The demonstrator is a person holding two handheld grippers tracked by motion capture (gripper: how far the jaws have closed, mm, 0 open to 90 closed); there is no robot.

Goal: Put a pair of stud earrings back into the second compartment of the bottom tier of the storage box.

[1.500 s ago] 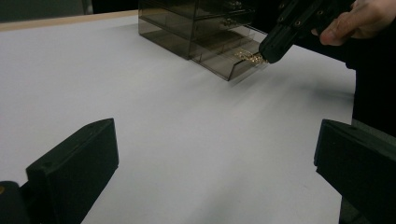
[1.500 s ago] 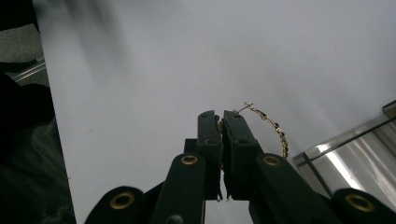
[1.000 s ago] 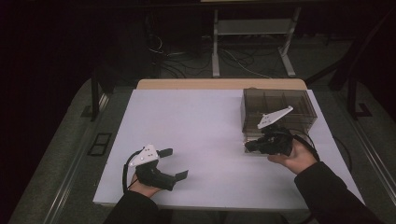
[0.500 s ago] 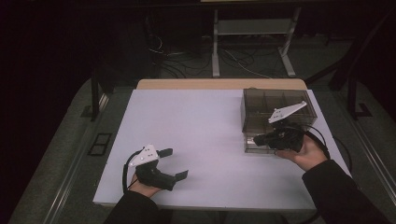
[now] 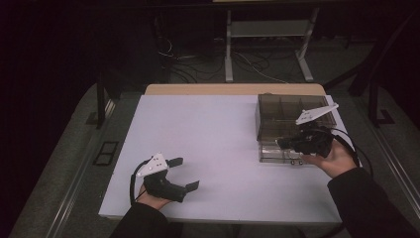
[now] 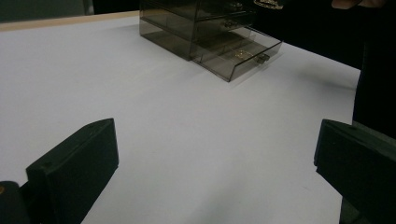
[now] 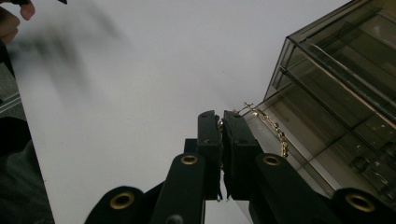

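Observation:
A smoky clear drawer box stands at the table's right, its bottom drawer pulled out toward me. My right gripper hovers over that drawer, pointing left. In the right gripper view the right gripper is shut on a thin gold chain, which trails from the jaws along the drawer's edge beside the box. My left gripper rests open near the front left edge with nothing between its jaws. The left gripper faces the box and its open drawer across bare table.
The white tabletop spreads wide between the two hands. A tan strip runs along its far edge. Behind the table are a metal stand and cables on the dark floor. A person's dark sleeve covers the front right corner.
My right gripper has moved right and slightly up, from in front of the box to over its open drawer, jaws staying shut. The left gripper has kept still.

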